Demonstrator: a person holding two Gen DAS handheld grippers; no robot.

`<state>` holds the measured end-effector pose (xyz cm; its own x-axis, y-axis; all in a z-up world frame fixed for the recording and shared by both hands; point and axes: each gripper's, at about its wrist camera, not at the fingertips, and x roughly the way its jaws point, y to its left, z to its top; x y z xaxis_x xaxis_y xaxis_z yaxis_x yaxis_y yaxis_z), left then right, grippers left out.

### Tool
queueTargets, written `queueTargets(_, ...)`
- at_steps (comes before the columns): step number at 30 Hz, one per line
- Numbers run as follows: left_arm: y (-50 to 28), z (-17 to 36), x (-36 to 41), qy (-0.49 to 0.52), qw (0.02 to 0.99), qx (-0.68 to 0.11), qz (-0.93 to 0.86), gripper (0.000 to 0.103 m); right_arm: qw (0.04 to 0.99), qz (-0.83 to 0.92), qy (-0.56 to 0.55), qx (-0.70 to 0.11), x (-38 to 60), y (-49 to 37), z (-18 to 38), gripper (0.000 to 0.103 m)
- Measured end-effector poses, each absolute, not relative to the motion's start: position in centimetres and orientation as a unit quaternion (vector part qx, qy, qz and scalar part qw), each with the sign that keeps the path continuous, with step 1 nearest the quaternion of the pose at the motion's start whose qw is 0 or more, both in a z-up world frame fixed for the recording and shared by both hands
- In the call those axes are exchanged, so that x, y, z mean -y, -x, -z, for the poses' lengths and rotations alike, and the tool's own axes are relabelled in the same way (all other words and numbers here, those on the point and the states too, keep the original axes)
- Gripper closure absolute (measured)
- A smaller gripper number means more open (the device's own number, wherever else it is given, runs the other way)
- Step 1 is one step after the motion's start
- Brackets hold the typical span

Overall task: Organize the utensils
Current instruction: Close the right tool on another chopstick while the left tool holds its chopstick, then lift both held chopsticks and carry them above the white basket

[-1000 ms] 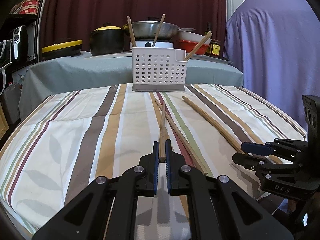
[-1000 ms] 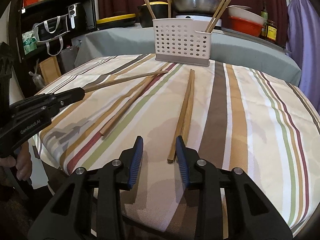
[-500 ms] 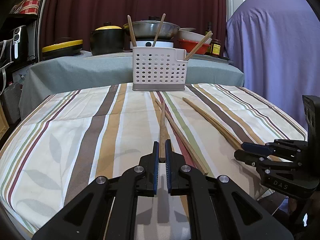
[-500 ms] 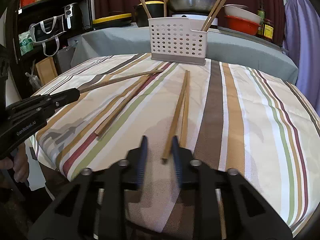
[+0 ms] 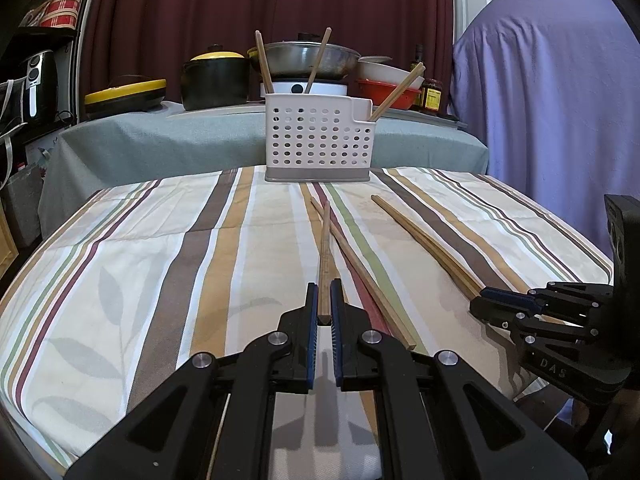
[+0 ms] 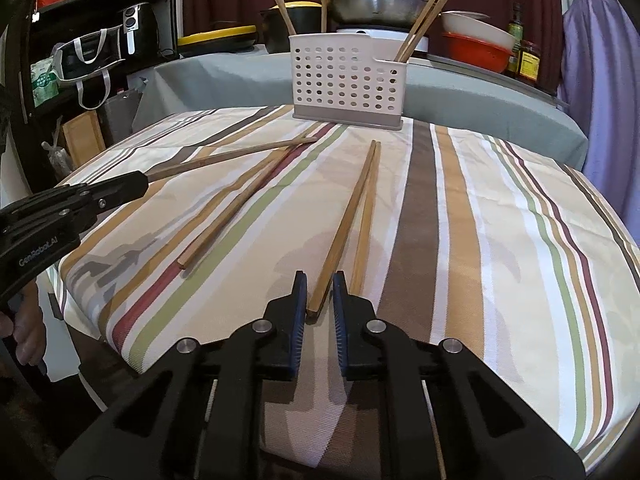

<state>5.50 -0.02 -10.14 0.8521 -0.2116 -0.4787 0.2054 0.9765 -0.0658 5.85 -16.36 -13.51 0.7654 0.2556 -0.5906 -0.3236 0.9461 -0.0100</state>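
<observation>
Left gripper [image 5: 324, 300], black two-finger tool with blue pads: clamped on the near end of one long square-section wooden chopstick [image 5: 325, 248], which runs straight ahead from the tips, its far end raised above the cloth.

Loose wooden chopstick [image 5: 360, 270]: flat on the cloth just right of the left gripper's tips, angling away under the held stick.

Right gripper [image 6: 320, 294], same make: jaws closing, a narrow gap remaining; the near end of a pair of wooden chopsticks [image 6: 352, 216] lies in front. The left stick of the pair sits between the pads; whether they press it yet cannot be told. The right stick lies just outside the right pad.

White perforated plastic utensil caddy with grey base [image 5: 318, 142]: well ahead of both grippers at the far edge, upright, several wooden chopsticks standing in it.

Round table under a striped, leaf-patterned cloth [image 5: 132, 264]: beneath both grippers.

Pots, bowls and bottles on a grey-covered counter [image 5: 160, 140]: beyond the caddy.

Purple draped sheet [image 5: 552, 92]: far right of the left gripper.
</observation>
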Motion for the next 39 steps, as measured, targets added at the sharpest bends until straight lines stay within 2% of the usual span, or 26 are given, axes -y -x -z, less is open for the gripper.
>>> queueTargets(14,-5.3,9.7,0.2,0.005,0.964,-0.242,0.106,0.096,0.943,-0.143,0.052,-0.296,16.8,-5.6,13.0,0.096)
queueTargets(39,-5.2,4.6,0.2,-0.001,0.981,-0.167,0.098,0.096,0.976,-0.114,0.055,-0.178,18.8,-4.0,6.1,0.097)
